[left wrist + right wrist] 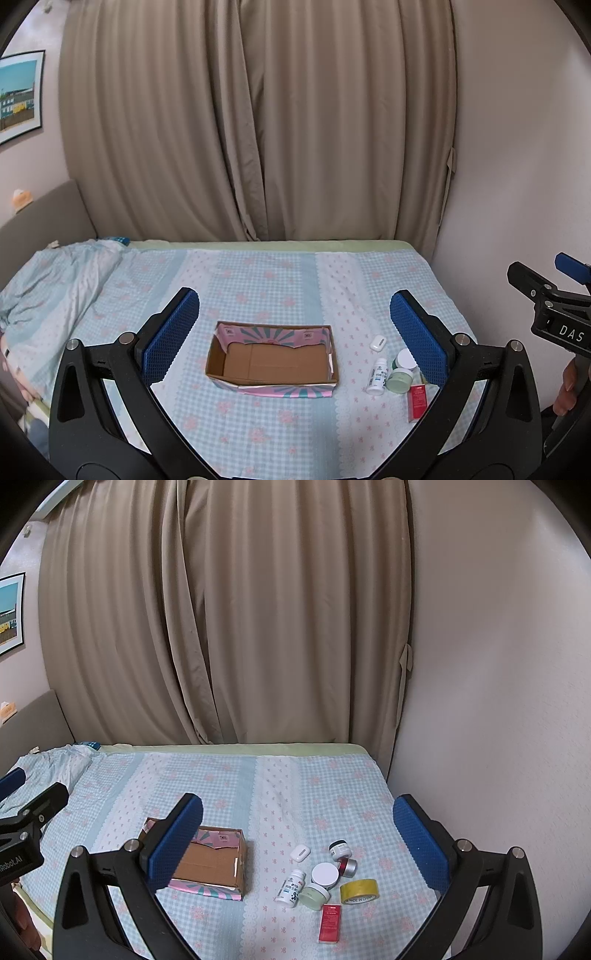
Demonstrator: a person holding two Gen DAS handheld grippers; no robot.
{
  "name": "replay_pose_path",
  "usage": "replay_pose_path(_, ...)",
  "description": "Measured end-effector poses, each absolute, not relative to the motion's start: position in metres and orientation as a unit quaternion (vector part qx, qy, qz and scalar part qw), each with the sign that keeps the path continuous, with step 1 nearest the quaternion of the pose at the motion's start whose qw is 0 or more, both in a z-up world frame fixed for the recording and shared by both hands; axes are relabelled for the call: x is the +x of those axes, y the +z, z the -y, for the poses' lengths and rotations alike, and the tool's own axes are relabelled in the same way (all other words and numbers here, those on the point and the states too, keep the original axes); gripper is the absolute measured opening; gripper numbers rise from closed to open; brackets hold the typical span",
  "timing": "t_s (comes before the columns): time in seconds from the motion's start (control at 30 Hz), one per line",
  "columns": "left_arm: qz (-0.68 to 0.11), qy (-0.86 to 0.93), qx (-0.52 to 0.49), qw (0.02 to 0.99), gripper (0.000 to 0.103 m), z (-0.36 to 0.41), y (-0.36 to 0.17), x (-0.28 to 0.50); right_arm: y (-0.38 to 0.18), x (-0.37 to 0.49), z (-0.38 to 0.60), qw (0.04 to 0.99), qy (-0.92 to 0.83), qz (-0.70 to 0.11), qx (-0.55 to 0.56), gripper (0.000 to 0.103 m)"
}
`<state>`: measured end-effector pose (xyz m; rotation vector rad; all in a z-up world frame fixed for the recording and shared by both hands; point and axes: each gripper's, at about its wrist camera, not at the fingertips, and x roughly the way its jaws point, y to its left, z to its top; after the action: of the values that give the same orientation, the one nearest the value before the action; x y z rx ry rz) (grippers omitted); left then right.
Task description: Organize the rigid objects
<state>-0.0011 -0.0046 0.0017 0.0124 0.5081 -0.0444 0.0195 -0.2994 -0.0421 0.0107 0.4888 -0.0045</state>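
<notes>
While both tongs gape, cardboard box [271, 363] between left tongs [295, 332] (empty).

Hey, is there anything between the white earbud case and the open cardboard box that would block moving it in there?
Nothing visible does. The white earbud case lies on the bedsheet to the right of the cardboard box, with only bare sheet between them. The box is open-topped and looks empty. Both claws, right claw included, are open and hold nothing.

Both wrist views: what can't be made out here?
- Left wrist view: the right finger pad covers part of the item cluster; the yellow tape roll is hidden there.
- Right wrist view: the left finger pad hides the cardboard box's left side.
- White bottle label: too small to read.
</notes>
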Motion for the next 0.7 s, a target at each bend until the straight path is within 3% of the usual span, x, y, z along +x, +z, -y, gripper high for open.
replay_pose_path(0.7, -0.248, -0.023, 0.006, 0.968, 0.103, 0.0028, 0.0036, -0.0021, -0.0437, 0.0171, 0.2984, 0.971, -0.003, -0.24, 0.004, 0.103)
